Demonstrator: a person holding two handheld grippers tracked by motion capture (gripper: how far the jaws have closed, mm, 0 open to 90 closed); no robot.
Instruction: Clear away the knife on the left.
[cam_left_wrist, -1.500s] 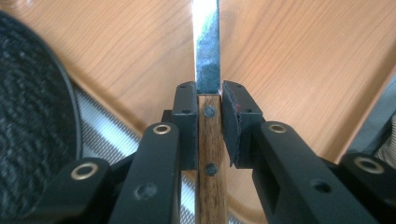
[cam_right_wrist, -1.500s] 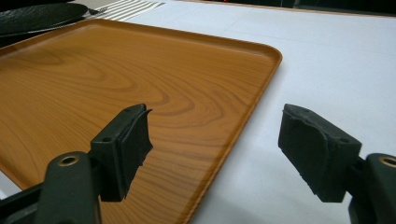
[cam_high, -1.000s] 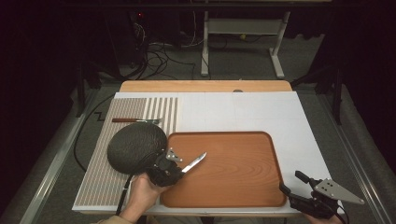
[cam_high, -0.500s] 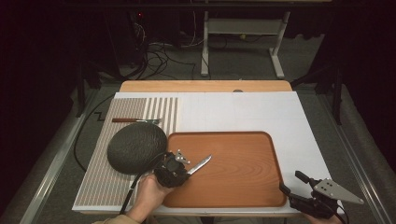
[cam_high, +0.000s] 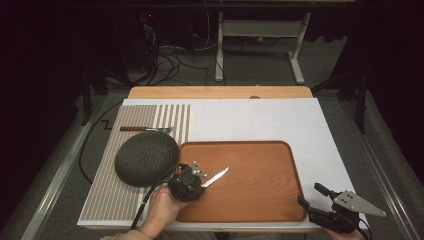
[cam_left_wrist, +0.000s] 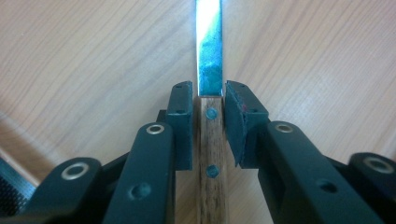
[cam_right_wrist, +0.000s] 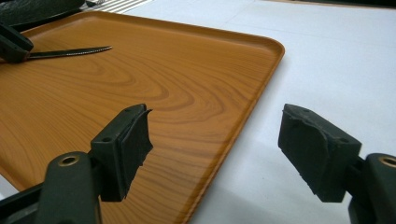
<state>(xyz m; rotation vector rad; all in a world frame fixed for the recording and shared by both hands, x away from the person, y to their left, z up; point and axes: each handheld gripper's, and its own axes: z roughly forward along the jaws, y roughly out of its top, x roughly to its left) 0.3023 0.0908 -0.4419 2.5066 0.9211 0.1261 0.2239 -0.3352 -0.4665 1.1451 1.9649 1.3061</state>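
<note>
A knife with a wooden handle (cam_left_wrist: 209, 144) and steel blade (cam_high: 217, 176) lies on the left part of the orange wood-grain tray (cam_high: 260, 192). The handle sits between the jaws of my left gripper (cam_high: 201, 182). In the left gripper view (cam_left_wrist: 208, 100) those jaws have just been opening, and a thin gap shows on each side of the handle. My right gripper (cam_high: 309, 194) rests at the tray's near right corner. In its own view (cam_right_wrist: 215, 135) it stands wide open and empty, over the tray's edge (cam_right_wrist: 261, 70). The knife blade (cam_right_wrist: 70, 52) shows far off there.
A dark grey domed object (cam_high: 145, 157) lies on the striped mat (cam_high: 107, 200), just left of the tray. A second knife with a reddish handle (cam_high: 142, 128) lies at the mat's far end. White board (cam_high: 260, 120) stretches behind and right of the tray.
My left hand has slid to the right and nearer with the knife, off the dome's edge and onto the tray. Its jaws have parted slightly. The right gripper has not moved.
</note>
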